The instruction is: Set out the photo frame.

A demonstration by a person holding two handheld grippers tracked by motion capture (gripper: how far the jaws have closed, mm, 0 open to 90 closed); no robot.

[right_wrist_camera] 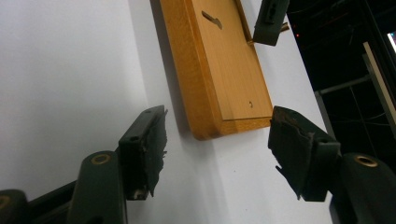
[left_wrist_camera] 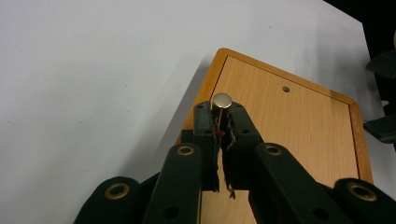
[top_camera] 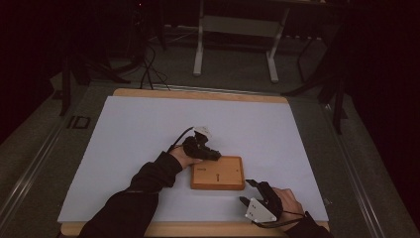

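The left gripper [left_wrist_camera: 223, 122], jaws clenched on a small brass-coloured metal pin [left_wrist_camera: 222, 103], hovers over the shallow wooden tray [top_camera: 218, 173]; its small hole [left_wrist_camera: 286, 88] lies ahead. The right gripper [top_camera: 251, 192] waits, jaws released.

**A:** Your high view sits above your side of the desk [top_camera: 148, 124] and looks forward and down; your forearms enter from the bottom, and the floor and a white stand frame [top_camera: 237, 34] lie beyond the far edge.

**B:** And the two riding cameras?

**A:** Your left gripper view looks along the left tongs [left_wrist_camera: 222, 122], very close over the wooden board [left_wrist_camera: 299, 126]. Your right gripper view looks along the right tongs [right_wrist_camera: 217, 149], low and near the desk, facing the board's corner.

**B:** What do they share?

**A:** All three share the board; the right gripper view also catches your left tongs at its top.
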